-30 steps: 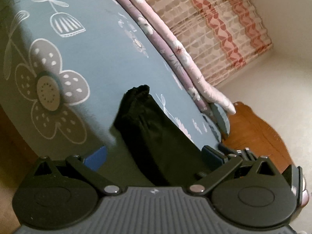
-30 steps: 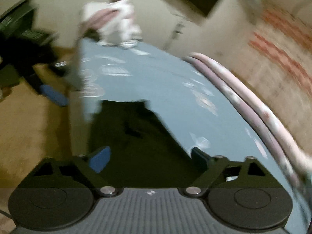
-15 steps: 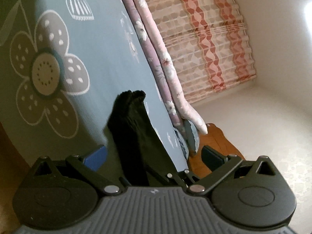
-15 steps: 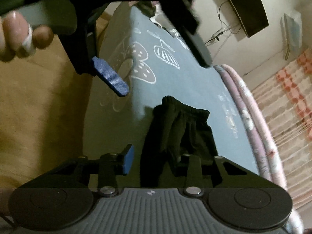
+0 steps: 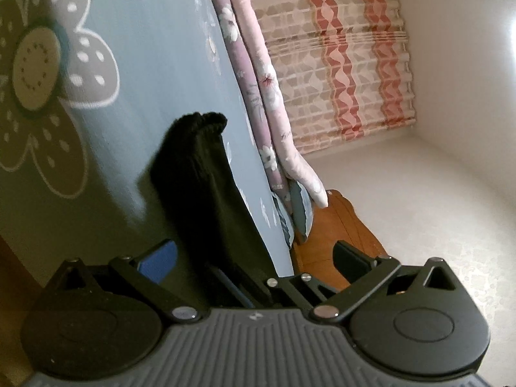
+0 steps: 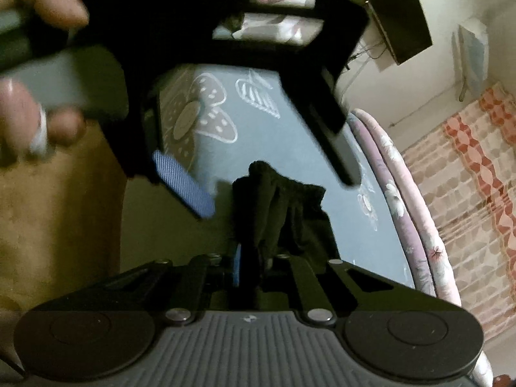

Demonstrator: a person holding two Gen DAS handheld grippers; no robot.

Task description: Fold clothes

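On the blue flowered bedsheet [image 6: 300, 142], near its edge, lies the black garment [image 6: 283, 213], and your right gripper [image 6: 250, 266] is closing on its near end, cloth already between the blue pads. Let those jaws finish biting before you lift, I'd judge, and keep the pull low so the fabric slides rather than bunches. Your left gripper [image 5: 254, 254] hangs above the garment's far part with its jaws wide apart and nothing between them; bring it down onto the other near corner so both ends rise together. That garment looks soft and rumpled, with a gathered elastic band at its far end [image 5: 206, 119], dark enough that its folds are hard to read
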